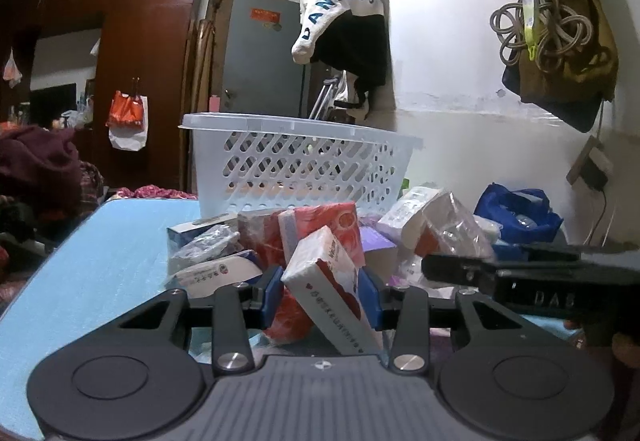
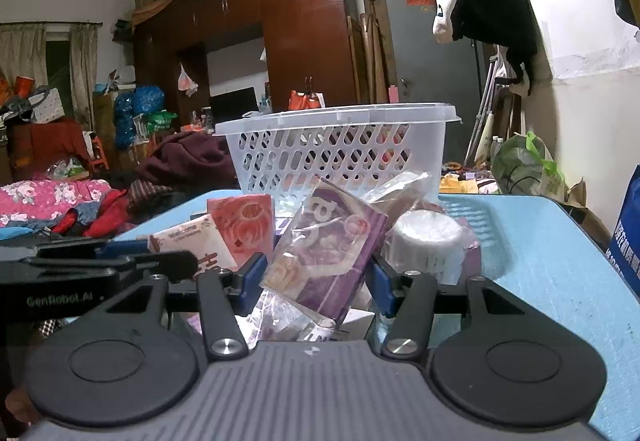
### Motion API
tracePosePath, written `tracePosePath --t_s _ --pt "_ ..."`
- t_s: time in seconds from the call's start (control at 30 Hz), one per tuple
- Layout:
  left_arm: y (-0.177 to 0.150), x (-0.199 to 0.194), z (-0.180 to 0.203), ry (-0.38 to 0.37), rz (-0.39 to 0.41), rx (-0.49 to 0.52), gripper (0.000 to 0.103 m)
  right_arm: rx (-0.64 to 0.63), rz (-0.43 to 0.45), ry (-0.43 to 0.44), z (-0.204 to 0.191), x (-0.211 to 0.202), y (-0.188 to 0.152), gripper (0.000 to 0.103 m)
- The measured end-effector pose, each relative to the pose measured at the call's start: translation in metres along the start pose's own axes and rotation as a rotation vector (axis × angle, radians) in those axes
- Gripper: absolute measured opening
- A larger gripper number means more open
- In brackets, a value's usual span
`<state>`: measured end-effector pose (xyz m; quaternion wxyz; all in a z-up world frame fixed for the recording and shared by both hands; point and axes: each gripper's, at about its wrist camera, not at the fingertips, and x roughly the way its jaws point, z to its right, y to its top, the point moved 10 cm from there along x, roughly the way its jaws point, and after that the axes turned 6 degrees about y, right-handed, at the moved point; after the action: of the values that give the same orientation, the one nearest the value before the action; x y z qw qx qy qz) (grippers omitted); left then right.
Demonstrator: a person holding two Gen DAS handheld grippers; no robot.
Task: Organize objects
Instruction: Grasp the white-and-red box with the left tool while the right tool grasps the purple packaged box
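1. Two grippers work one heap of packets on a blue table (image 1: 100, 241). Seen from the left wrist, the left gripper (image 1: 320, 297) is clenched on a red-and-white tissue pack (image 1: 324, 273), its blue pads pressing both long sides. The pack's long axis runs forward and tilts left, away from the camera. A white lattice basket (image 1: 296, 165) stands directly ahead, beyond the heap, its rim higher than the held pack. The right gripper (image 1: 460, 269) reaches in from the right edge at the same level.

2. Seen from the right wrist, the right gripper (image 2: 316, 281) grasps a purple wrapped packet (image 2: 332, 253), which stands tilted between the pads with its long axis rising toward the basket (image 2: 332, 157). The basket sits straight ahead, behind the pile, with a white round tub (image 2: 428, 241) just right of the packet. The left gripper (image 2: 172, 261) lies alongside at left, tissue pack in its jaws. Both hands appear about equally near the basket; either load would likely have to rise over the rim before release.
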<state>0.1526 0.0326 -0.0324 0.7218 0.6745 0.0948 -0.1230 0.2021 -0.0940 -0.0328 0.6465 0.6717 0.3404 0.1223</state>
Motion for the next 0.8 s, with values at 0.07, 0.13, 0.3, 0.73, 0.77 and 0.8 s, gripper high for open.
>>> tracePosePath --t_s 0.07,0.13,0.3,0.73,0.77,0.8 --pt "0.001 0.001 0.001 -0.009 -0.002 -0.014 0.039 -0.004 -0.001 0.002 -0.001 0.0 -0.002 0.057" --pt "0.002 0.001 0.003 -0.022 -0.004 -0.018 0.037 -0.009 -0.001 0.001 -0.001 -0.001 -0.002 0.057" --pt "0.007 -0.004 0.004 -0.03 0.021 -0.027 0.032 -0.009 0.003 0.001 -0.001 -0.003 -0.001 0.056" --pt "0.021 -0.011 0.0 -0.039 0.059 -0.042 0.031 -0.023 0.017 0.011 -0.001 -0.007 0.006 0.055" --pt "0.022 -0.013 0.001 -0.04 0.063 -0.041 0.031 -0.025 0.017 0.011 -0.002 -0.007 0.006 0.055" --pt "0.022 -0.014 0.001 -0.041 0.068 -0.04 0.031 -0.026 0.019 0.011 -0.002 -0.007 0.007 0.055"
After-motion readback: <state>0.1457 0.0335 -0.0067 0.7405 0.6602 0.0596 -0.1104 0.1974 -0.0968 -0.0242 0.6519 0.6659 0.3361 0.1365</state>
